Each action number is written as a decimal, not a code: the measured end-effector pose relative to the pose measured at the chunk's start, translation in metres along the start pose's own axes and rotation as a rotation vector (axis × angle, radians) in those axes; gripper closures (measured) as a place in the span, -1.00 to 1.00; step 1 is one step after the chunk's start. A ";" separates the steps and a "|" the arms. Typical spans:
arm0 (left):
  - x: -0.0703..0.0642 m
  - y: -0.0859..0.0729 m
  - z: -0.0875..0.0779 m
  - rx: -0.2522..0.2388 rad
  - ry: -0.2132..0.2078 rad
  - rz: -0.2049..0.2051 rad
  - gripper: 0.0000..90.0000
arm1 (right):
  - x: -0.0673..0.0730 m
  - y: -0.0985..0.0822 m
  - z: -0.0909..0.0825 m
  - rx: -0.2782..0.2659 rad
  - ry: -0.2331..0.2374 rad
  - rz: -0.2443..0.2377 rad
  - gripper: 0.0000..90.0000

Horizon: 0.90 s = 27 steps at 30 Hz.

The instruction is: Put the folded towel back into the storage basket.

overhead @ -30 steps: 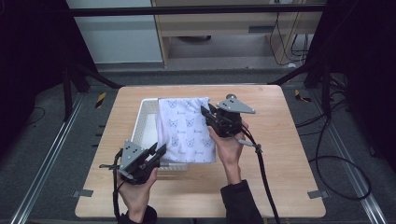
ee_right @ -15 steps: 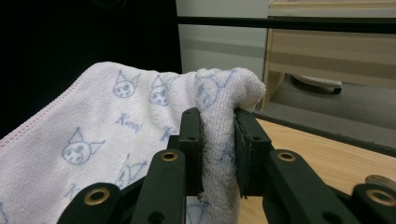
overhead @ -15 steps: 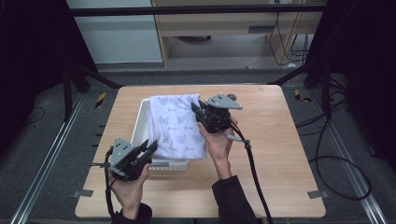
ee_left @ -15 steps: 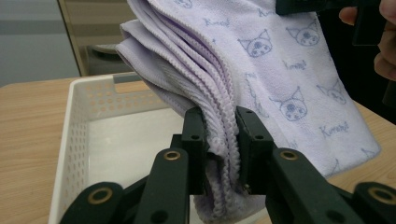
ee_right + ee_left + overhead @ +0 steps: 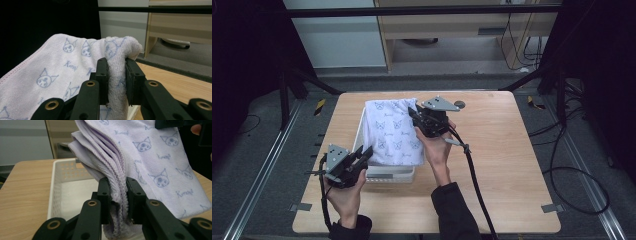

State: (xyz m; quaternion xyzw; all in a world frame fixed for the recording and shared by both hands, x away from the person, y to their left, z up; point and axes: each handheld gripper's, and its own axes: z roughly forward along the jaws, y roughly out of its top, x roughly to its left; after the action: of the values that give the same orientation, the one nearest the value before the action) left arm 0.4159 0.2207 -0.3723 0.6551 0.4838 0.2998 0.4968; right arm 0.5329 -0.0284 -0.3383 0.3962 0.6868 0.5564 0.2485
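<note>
Lilac terry towel (image 5: 393, 131), soft and limp, hung over a white basket (image 5: 388, 173), both tongs (image 5: 358, 159) (image 5: 416, 117) clamped on bunched edges, seemingly the surest hold.

White basket (image 5: 388, 172) on wooden table (image 5: 512, 165)

**Layout: towel over basket, held at two corners**

Your basket (image 5: 388, 175) sits on the table (image 5: 512, 165), left of centre. The towel (image 5: 394, 132) hangs over it. Your left gripper (image 5: 362, 157) grips the towel's near-left corner, your right gripper (image 5: 414, 114) its far-right corner.
</note>
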 end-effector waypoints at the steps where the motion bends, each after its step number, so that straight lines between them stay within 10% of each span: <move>1: 0.002 0.000 0.000 -0.001 0.005 -0.004 0.65 | 0.001 0.000 0.001 0.003 0.003 -0.002 0.67; 27: 0.028 -0.012 0.017 0.037 0.104 -0.012 0.65 | 0.013 -0.015 0.050 0.034 0.015 0.000 0.67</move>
State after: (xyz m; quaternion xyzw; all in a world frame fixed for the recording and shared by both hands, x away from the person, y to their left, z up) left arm 0.4361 0.2414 -0.3917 0.6449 0.5184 0.3214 0.4604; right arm 0.5605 0.0090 -0.3641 0.3963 0.6980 0.5474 0.2368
